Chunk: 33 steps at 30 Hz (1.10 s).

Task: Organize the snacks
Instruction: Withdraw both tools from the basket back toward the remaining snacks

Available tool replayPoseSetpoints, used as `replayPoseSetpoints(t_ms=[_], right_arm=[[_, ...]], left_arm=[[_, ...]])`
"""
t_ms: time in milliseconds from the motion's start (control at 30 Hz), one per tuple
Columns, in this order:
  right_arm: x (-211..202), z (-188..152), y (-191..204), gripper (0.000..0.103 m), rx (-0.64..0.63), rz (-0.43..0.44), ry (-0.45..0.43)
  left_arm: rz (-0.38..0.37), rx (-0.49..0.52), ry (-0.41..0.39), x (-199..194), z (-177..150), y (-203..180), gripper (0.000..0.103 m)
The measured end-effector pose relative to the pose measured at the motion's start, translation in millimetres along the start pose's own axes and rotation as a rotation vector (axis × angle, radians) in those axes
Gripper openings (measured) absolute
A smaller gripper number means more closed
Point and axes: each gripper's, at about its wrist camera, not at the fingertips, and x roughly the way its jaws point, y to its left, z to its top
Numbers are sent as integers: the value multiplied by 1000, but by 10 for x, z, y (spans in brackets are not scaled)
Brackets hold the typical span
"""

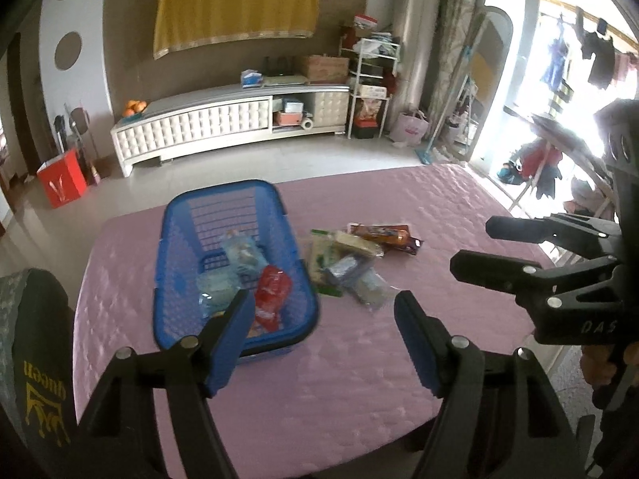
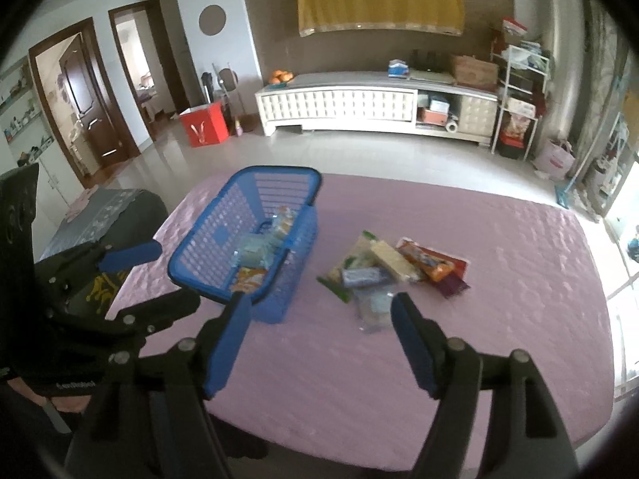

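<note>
**Mia:** Were the tongs holding anything?

**Sam:** No. The left gripper had its blue pads spread wide with nothing between them. The right gripper was spread wide and empty too. Both hung above the near side of the table, pointing down at the snacks, I think so either one could go and pick.

**Mia:** What was the table like?

**Sam:** It had a pink cover, soft-looking and bumpy like a quilt, with round corners.

**Mia:** Where were the snacks?

**Sam:** Some lay in the blue basket, which sat toward the table's left side. It was plastic, with lots of little holes and a smooth rim. A shiny red packet and some pale blue packets were inside.

**Mia:** And the others?

**Sam:** A loose pile of snack packets lay just right of the basket, near the middle. They were flat, crinkly bags. At the far end of the pile was a long orange packet. I think that pile was waiting to go in the basket.
</note>
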Motion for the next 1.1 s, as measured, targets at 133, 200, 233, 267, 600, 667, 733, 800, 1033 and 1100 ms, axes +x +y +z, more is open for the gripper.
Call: replayPoseSetpoints(t_ms=[133,200,233,267,600,667,733,800,1033,1100], right_arm=[[-17,-89,-207,78,10,-14,15],[-10,-141,-329,78,15,-26,19],[7,-159,-390,78,18,-34,23],[13,-181,-443,78,20,-38,26],[191,-291,-969,78,61,-52,57],[249,-280,-1059,78,64,-52,63],[319,-268,-1135,78,66,-52,72],[394,-249,-1209,78,63,-41,76],[730,-149,-1455,78,30,-54,99],[821,-127,-1530,78,16,-59,100]], left_arm=[[-8,17,-6,66,54,-223,76],[-9,24,-5,107,68,-319,76],[-9,29,-2,134,74,-367,76],[-9,35,1,168,80,-415,76],[-14,46,56,644,134,-722,76],[-20,38,60,734,171,-750,76],[-20,37,68,830,210,-787,76],[-15,33,67,927,255,-816,76],[17,37,92,1352,373,-836,76],[47,51,93,1472,403,-849,76]])
